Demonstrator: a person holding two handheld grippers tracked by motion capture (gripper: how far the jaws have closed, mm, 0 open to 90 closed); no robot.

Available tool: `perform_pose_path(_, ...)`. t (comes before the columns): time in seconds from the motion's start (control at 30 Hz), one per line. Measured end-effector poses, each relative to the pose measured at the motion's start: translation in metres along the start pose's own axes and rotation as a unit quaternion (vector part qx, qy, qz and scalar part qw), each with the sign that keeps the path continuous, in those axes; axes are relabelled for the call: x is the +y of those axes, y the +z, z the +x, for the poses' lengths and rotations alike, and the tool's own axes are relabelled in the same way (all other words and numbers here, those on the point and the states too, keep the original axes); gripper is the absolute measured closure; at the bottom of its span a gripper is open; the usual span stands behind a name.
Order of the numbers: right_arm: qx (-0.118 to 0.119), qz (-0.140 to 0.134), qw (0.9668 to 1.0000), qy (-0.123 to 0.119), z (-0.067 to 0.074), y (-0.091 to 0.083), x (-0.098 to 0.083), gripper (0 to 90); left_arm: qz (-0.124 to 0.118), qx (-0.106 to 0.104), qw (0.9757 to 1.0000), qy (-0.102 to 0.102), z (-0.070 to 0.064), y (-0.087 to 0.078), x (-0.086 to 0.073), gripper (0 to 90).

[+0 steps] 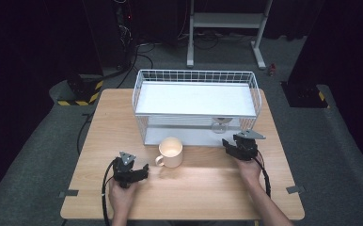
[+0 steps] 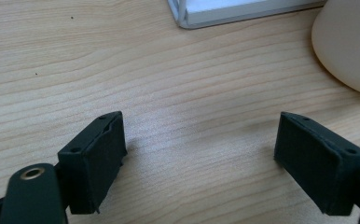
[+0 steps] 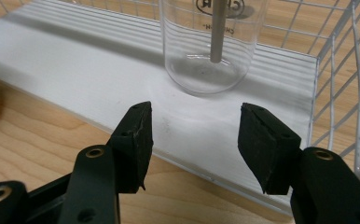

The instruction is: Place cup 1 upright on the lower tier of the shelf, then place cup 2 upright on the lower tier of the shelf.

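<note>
**Desk:** Dark studio floor, cables and a white stand's feet ring the pale wooden worktop (image 1: 193, 188). What sits on it?

**Photographer:** At the far side stands a white wire rack (image 1: 196, 106) with two solid white shelves. On its lower shelf, near the right-hand end, stands a clear glass cup (image 3: 208, 44) with a printed mark on its wall. In the right gripper view one of the rack's upright bars crosses in front of it. Just in front of the rack, on the bare wood, is a cream mug (image 1: 170, 152), its handle turned toward the person's left.

**Desk:** And the hands?

**Photographer:** The right tool (image 1: 230, 145) is held at the lip of the lower shelf, pointed at the glass cup. Its jaws are parted and released, with nothing between the pads; the cup stands just beyond them, not touched. The left tool (image 1: 143, 170) hovers low over the wood, near the mug and to its left. Its jaws are spread wide and empty, and the left gripper view shows bare wood grain between them, with the mug's side at the upper right edge.

**Desk:** Contact anywhere?

**Photographer:** None visible. Both tools are clear of cup, mug and rack.
</note>
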State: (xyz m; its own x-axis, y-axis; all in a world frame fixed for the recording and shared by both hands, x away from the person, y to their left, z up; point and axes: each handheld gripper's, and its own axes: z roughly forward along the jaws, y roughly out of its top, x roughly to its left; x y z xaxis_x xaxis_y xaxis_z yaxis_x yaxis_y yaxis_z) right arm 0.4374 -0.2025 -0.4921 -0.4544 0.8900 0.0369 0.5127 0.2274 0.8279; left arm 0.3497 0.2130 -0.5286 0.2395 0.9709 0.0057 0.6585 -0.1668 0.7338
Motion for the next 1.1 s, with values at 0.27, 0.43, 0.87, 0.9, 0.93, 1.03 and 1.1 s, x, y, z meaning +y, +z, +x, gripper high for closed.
perform_pose_path(0.27, 0.009, -0.006, 0.9999, -0.005, 0.001, -0.009, -0.002, 44.3, 0.000, 0.000, 1.0000, 0.000, 0.000, 0.000, 0.000, 16.5)
perform_pose_path(0.43, 0.016, -0.009, 0.9998, -0.011, -0.001, -0.013, -0.007, 44.1, 0.000, 0.000, 1.0000, 0.000, 0.000, 0.000, 0.000, 16.5)
perform_pose_path(0.87, 0.026, -0.018, 0.9995, -0.004, -0.005, -0.027, -0.007, 38.5, 0.000, 0.000, 1.0000, 0.000, 0.000, 0.000, 0.000, 16.6)
perform_pose_path(0.9, 0.026, -0.023, 0.9994, -0.004, -0.005, -0.029, -0.007, 38.1, 0.000, 0.001, 1.0000, -0.001, 0.000, 0.000, 0.000, 16.6)
perform_pose_path(0.93, 0.027, -0.024, 0.9993, -0.004, -0.005, -0.030, -0.006, 37.9, 0.000, 0.001, 1.0000, -0.001, 0.000, 0.000, 0.000, 16.6)
perform_pose_path(1.03, 0.028, -0.028, 0.9992, -0.003, -0.006, -0.033, -0.006, 37.5, 0.000, 0.001, 1.0000, -0.001, 0.000, 0.000, 0.000, 16.5)
perform_pose_path(1.1, 0.026, -0.027, 0.9993, 0.000, -0.006, -0.035, -0.007, 37.4, 0.000, 0.001, 1.0000, -0.001, 0.000, 0.000, 0.000, 16.5)
